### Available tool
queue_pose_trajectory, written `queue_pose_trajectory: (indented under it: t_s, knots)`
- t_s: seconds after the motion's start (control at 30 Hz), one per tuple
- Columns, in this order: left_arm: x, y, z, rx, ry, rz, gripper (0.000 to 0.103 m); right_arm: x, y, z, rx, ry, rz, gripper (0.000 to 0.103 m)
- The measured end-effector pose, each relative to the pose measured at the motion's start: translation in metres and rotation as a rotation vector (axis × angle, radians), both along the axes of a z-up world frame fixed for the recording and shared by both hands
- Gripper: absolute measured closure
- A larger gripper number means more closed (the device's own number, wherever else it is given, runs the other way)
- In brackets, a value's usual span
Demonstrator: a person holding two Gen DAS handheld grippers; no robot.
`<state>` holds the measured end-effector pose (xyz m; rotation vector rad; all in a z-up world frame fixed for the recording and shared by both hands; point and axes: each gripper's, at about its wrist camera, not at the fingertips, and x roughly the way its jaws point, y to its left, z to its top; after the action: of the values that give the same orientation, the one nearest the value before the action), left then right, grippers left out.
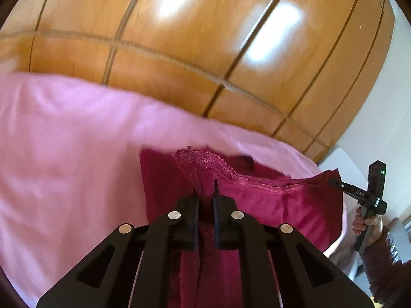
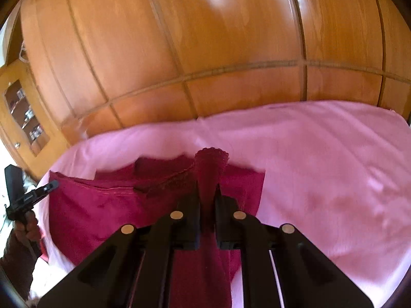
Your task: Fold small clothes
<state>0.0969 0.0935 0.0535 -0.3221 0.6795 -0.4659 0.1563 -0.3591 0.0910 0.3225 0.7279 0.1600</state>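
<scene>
The dark crimson, lace-trimmed soft fabric garment (image 1: 257,200) hangs stretched between the two grippers, lifted just above the pale pink sheet-covered surface (image 1: 64,154), in front of the glossy orange-brown wooden panelled wardrobe (image 1: 205,38). The left gripper (image 1: 205,195) has its jaws narrowed onto a bunched corner of the garment with the lace edge poking out past the tips; the right gripper (image 2: 208,195) pinches the opposite corner in the same way, jaws close together on a rolled strip of lace.

The cloth looks thin, light and entirely limp — it sags between the two holds and its lower part drapes toward the pink surface. It should carry no weight to speak of, but it will not keep any shape on its own, and the smooth, slightly shiny weave may slip out of a shallow pinch. The stitched band along the top edge is probably the firmest place to hold — the lace looks delicate and likely to snag or stretch.
</scene>
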Motion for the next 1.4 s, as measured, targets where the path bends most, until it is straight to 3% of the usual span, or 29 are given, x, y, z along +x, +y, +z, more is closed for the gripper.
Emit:
queue_pose_trajectory:
  t_s: [0.23, 0.43, 0.47, 0.5, 0.53, 0.57, 0.67, 0.77, 0.87, 1.03, 1.23, 1.27, 1.37, 1.4]
  knots:
    - [0.091, -0.002, -0.005, 0.111, 0.023, 0.085, 0.096, 0.092, -0.008, -0.045, 0.005, 0.111, -0.094, 0.096]
    - [0.146, -0.016, -0.064, 0.257, 0.197, 0.132, 0.096, 0.122, -0.004, -0.109, -0.035, 0.293, -0.107, 0.095]
    - [0.15, -0.017, -0.077, 0.275, 0.233, 0.13, 0.095, 0.121, -0.005, -0.112, -0.03, 0.298, -0.111, 0.093]
    - [0.152, -0.019, -0.086, 0.3, 0.25, 0.132, 0.095, 0.119, -0.008, -0.111, -0.011, 0.297, -0.12, 0.083]
    - [0.15, -0.018, -0.087, 0.313, 0.245, 0.141, 0.092, 0.114, -0.011, -0.107, 0.0, 0.293, -0.128, 0.071]
    - [0.148, -0.019, -0.084, 0.315, 0.236, 0.144, 0.092, 0.11, -0.013, -0.103, 0.014, 0.278, -0.124, 0.052]
    - [0.133, -0.017, -0.069, 0.348, 0.195, 0.179, 0.084, 0.085, -0.017, -0.087, 0.023, 0.246, -0.105, 0.041]
    - [0.109, -0.017, -0.049, 0.389, 0.13, 0.214, 0.083, 0.048, -0.024, -0.078, 0.117, 0.229, -0.059, 0.04]
    - [0.069, -0.011, -0.035, 0.352, 0.082, 0.198, 0.083, -0.004, -0.026, -0.072, 0.199, 0.226, 0.018, 0.039]
    - [0.006, -0.017, -0.035, 0.311, 0.055, 0.105, 0.083, -0.085, -0.018, -0.074, 0.203, 0.259, 0.108, 0.039]
    - [-0.025, -0.037, -0.056, 0.335, 0.079, 0.024, 0.083, -0.095, -0.001, -0.102, 0.185, 0.28, 0.114, 0.054]
    - [-0.023, -0.038, -0.06, 0.341, 0.091, 0.023, 0.083, -0.092, 0.001, -0.104, 0.188, 0.275, 0.114, 0.059]
    - [-0.021, -0.041, -0.068, 0.36, 0.106, 0.02, 0.083, -0.086, 0.008, -0.108, 0.109, 0.292, 0.131, 0.09]
    - [-0.019, -0.041, -0.07, 0.372, 0.108, 0.016, 0.083, -0.087, 0.009, -0.104, 0.084, 0.287, 0.14, 0.093]
